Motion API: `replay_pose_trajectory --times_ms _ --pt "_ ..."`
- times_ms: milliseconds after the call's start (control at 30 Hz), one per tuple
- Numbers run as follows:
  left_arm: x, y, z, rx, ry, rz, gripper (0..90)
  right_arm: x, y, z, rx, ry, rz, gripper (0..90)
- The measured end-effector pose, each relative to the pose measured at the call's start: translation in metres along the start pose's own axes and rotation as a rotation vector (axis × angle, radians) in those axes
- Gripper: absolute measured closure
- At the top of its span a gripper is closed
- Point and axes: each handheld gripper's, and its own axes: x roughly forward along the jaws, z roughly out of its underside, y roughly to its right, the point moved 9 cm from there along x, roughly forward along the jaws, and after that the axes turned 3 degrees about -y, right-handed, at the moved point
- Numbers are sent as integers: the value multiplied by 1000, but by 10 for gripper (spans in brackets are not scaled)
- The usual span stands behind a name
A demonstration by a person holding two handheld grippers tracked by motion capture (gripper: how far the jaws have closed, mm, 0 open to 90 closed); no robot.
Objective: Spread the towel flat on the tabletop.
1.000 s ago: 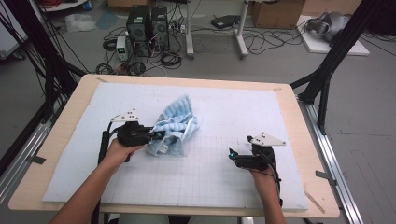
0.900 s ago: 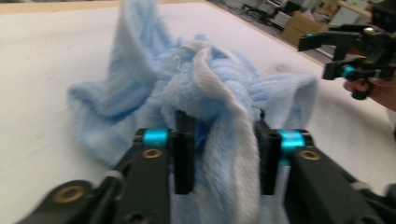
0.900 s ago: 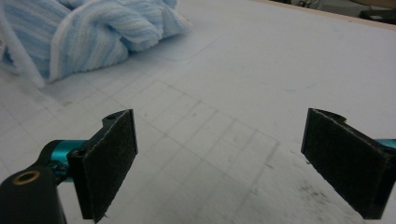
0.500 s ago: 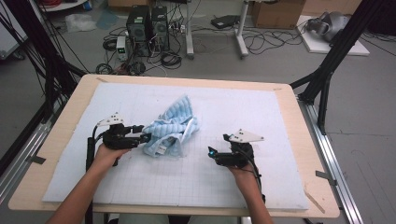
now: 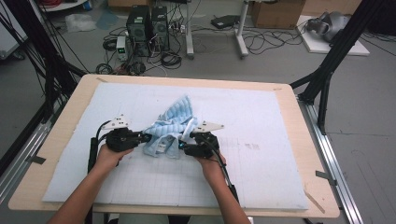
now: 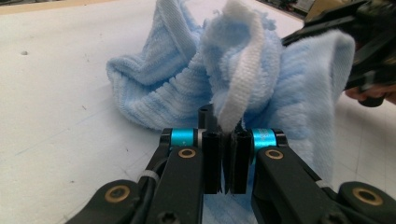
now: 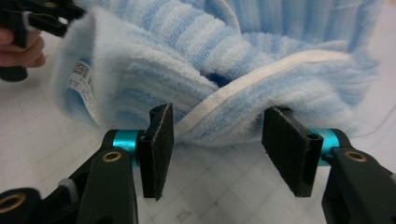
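Observation:
A crumpled light-blue striped towel [image 5: 173,125] lies on the white foam mat [image 5: 261,116], a little left of centre. My left gripper [image 5: 145,138] is at the towel's left side, shut on its white hem [image 6: 240,93], which rises from between the pads [image 6: 211,158]. At the towel's lower right edge my right gripper [image 5: 181,146] stands open, its pads [image 7: 158,147] on either side of a folded white-edged rim [image 7: 224,100]. A small label [image 7: 84,86] hangs from the towel's left corner in the right gripper view.
The mat covers a wooden table [image 5: 308,154]. Beyond the table's far edge the floor holds computer towers [image 5: 147,23], cables and boxes. Black frame posts [image 5: 327,70] stand at both sides. Bare mat stretches to the right of the towel.
My right gripper has travelled left from the right part of the mat up to the towel's edge. The left gripper shifted slightly, still holding the towel, which is now more bunched.

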Motion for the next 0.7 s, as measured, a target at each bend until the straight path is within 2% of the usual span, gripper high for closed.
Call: replay_pose_trajectory --times_ms 33,67,100,133,167,367,467,600,633,700 --pt "0 0 0 -10 7 -2 867 4 3 2 0 -29 20 525" --pt "0 -1 0 -13 8 -3 867 5 4 3 -4 -34 23 622" --pt "-1 -1 0 -15 10 -4 867 5 6 3 -28 -38 40 717" --pt "-2 -2 -1 -14 13 -8 867 3 7 3 -55 -40 53 777" --pt "-3 -3 -1 -21 23 -12 868 1 8 3 -62 -41 58 818" --pt "-8 -13 0 -66 50 -42 868 -15 21 11 -82 -66 80 842" --pt "-10 -17 1 -74 46 -61 867 -27 33 17 -60 -85 99 842" --pt "-8 -19 3 -77 33 -71 867 -40 51 21 -20 -94 133 841" --pt "-7 -19 4 -74 27 -70 867 -40 51 21 -20 -94 133 841" --pt "1 -15 7 -56 1 -71 867 -40 60 21 -38 -112 180 841"
